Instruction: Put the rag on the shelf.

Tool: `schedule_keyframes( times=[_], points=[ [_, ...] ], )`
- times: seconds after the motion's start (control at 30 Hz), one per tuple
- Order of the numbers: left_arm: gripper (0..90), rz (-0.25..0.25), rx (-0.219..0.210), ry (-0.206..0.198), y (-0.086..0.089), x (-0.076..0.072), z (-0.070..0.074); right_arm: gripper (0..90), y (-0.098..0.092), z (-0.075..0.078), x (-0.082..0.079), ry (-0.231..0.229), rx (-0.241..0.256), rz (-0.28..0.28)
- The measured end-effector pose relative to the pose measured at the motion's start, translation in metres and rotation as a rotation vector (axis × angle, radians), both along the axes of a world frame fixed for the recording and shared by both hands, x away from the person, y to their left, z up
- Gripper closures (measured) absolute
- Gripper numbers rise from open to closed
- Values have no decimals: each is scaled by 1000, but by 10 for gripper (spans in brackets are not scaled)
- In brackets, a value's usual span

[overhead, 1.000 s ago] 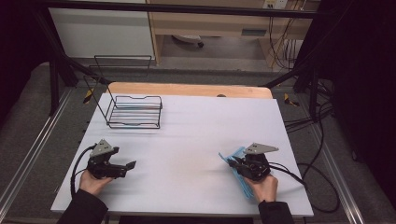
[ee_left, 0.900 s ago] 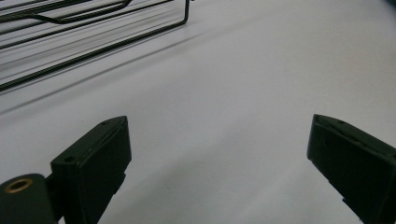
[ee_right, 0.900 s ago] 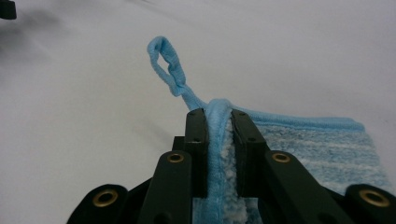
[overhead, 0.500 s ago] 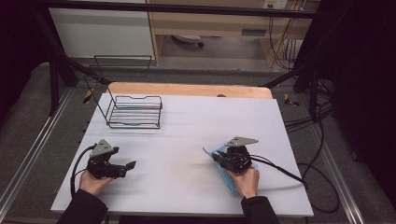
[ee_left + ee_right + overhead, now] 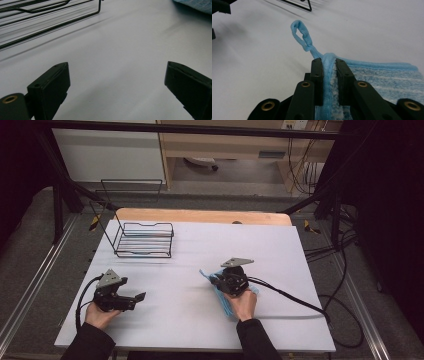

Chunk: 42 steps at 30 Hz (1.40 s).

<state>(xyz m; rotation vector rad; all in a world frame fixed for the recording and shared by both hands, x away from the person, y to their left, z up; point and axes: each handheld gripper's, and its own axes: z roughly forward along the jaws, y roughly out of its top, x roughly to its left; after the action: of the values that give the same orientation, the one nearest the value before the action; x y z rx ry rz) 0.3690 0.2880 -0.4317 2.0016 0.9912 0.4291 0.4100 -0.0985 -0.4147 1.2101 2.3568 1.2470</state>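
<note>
The light blue cloth [image 5: 384,80] is soft and fluffy with a stitched hem. My right jaws pinch its edge, and its small loop [image 5: 300,35] sticks out ahead, above the white tabletop [image 5: 249,70].

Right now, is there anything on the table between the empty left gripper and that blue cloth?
Nothing: the high view shows bare white table between the left gripper and the blue cloth, which the right gripper pinches.
</note>
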Motion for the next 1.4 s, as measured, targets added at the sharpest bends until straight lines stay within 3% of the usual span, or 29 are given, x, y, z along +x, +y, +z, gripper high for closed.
schedule_keyframes(
  times=[0.27, 0.67, 0.73, 0.87, 0.9, 0.93, 1.0, 1.03, 1.13, 1.23, 1.4],
  points=[
    [65, 0, -2, 4, 1, 1, 0, 787, 30, -13, 19, 34, 5, -5],
    [65, -2, -3, 5, 0, 1, 0, 772, 56, -25, 30, 44, -8, 20],
    [65, -2, -3, 8, 0, 1, -1, 712, 58, -31, 30, 48, -4, 27],
    [65, -1, -2, 10, 0, 1, -1, 548, 59, -29, 28, 31, 31, 32],
    [65, 0, -2, 10, 0, 1, -1, 548, 59, -29, 28, 31, 31, 32],
    [65, 1, -2, 11, 0, 1, -1, 431, 58, -25, 25, -1, 37, 26],
    [65, 4, -7, 12, -1, 1, -1, 330, 55, -17, 23, -21, 34, 24],
    [65, 4, -7, 13, -1, 0, -1, 330, 55, -17, 23, -21, 34, 24],
    [65, 4, -9, 14, -2, 0, 0, 194, 44, 0, 17, -64, 11, 39],
    [65, 5, -10, 17, -5, -1, 1, 135, 30, 8, 13, -83, 1, 45],
    [65, -1, -3, 20, -11, -2, 1, 131, 3, 11, 4, -57, 2, 51]
  ],
)
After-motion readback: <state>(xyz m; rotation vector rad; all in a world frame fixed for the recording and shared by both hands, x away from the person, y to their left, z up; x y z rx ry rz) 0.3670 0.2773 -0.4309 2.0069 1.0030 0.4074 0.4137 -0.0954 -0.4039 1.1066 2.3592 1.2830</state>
